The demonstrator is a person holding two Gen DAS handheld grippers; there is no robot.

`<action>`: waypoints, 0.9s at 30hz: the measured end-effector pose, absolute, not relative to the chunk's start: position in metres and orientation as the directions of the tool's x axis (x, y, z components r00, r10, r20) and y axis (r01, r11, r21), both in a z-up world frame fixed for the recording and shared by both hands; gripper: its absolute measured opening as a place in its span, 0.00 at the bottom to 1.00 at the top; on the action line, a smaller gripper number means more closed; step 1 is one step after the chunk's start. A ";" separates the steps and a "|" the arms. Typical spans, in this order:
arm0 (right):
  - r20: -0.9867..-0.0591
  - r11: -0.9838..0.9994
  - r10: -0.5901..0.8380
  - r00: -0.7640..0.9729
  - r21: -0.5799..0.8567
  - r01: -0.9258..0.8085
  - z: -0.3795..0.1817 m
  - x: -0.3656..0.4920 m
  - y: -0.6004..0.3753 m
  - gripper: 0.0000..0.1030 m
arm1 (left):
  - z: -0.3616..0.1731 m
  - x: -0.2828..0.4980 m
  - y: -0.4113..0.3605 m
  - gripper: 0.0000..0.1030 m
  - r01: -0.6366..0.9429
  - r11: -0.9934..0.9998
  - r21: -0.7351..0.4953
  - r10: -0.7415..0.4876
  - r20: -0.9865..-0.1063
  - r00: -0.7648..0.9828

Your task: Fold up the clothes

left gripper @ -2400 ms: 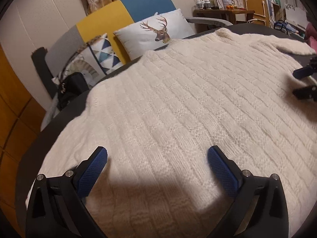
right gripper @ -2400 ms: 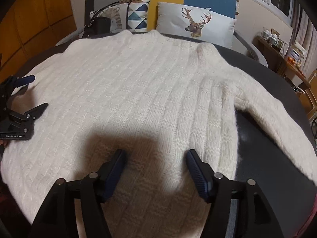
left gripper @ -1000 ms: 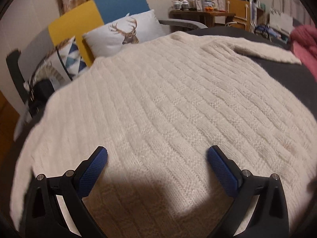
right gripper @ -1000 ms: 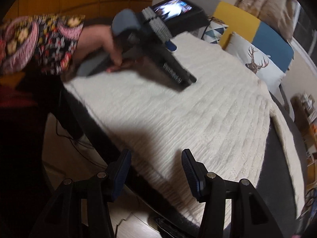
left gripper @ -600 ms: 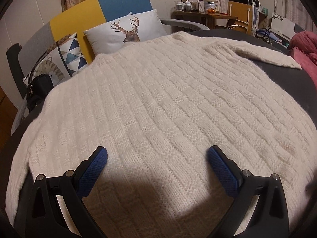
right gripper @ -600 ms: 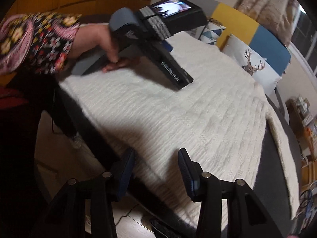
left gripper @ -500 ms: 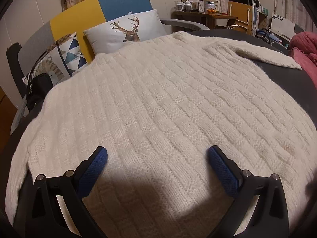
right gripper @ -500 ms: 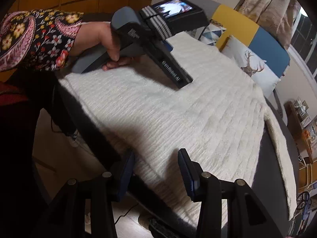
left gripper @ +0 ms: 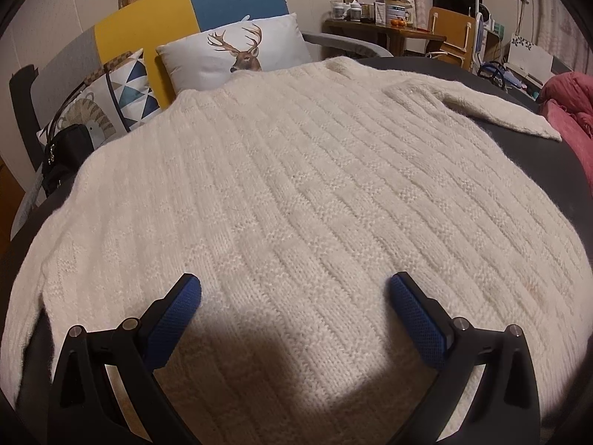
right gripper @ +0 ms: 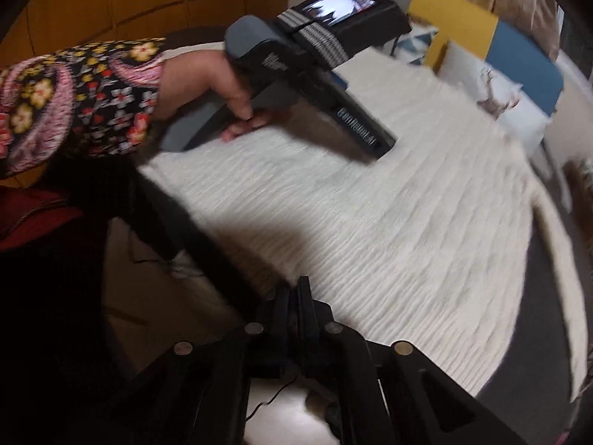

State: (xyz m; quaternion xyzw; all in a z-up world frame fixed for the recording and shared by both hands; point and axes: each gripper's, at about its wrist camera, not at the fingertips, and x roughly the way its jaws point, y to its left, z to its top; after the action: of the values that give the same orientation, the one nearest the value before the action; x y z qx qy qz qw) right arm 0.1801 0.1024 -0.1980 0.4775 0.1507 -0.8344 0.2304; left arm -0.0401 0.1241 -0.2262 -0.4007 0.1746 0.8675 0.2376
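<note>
Behind the dark table stands a sofa with grey, yellow and blue back panels, bearing a deer-print cushion and a triangle-patterned cushion; a black bag sits at its left end, and a cluttered wooden side table stands far right. A cream knitted sweater lies spread flat over the table, one sleeve stretched out to the far right, beside a pink cloth.

The left gripper stands wide over the sweater's near part, its blue pads well apart with nothing pinched between them. In the right wrist view a hand in a flowered sleeve holds this tool, whose side carries white lettering too blurred to read.

The right gripper is at the sweater's near hem by the table edge, its jaws pressed together; whether any knit is caught between them cannot be told.
</note>
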 end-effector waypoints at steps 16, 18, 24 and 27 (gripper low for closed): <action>-0.795 -0.953 -0.259 -0.549 0.118 0.278 -0.165 0.173 0.187 0.20 | -0.224 -0.041 0.127 1.00 -0.551 -0.826 0.117 0.260 -0.788 -0.558; -0.797 -0.967 -0.248 -0.550 0.171 0.187 -0.167 0.160 0.208 0.20 | -0.219 -0.037 0.131 1.00 -0.546 -0.824 0.151 0.234 -0.787 -0.571; -0.841 -0.953 -0.300 -0.450 0.250 0.168 -0.191 0.135 0.207 0.20 | -0.211 -0.016 0.171 1.00 -0.613 -0.746 0.262 0.231 -0.762 -0.606; -0.872 -0.954 -0.286 -0.398 0.220 0.205 -0.199 0.137 0.196 0.20 | -0.219 -0.007 0.187 1.00 -0.611 -0.711 0.346 0.203 -0.731 -0.651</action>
State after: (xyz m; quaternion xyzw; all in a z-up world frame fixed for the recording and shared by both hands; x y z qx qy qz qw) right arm 0.1367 0.1958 -0.1991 0.5287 -0.0385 -0.8351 0.1471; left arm -0.0066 0.1871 -0.2188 -0.3440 0.2966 0.8587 0.2372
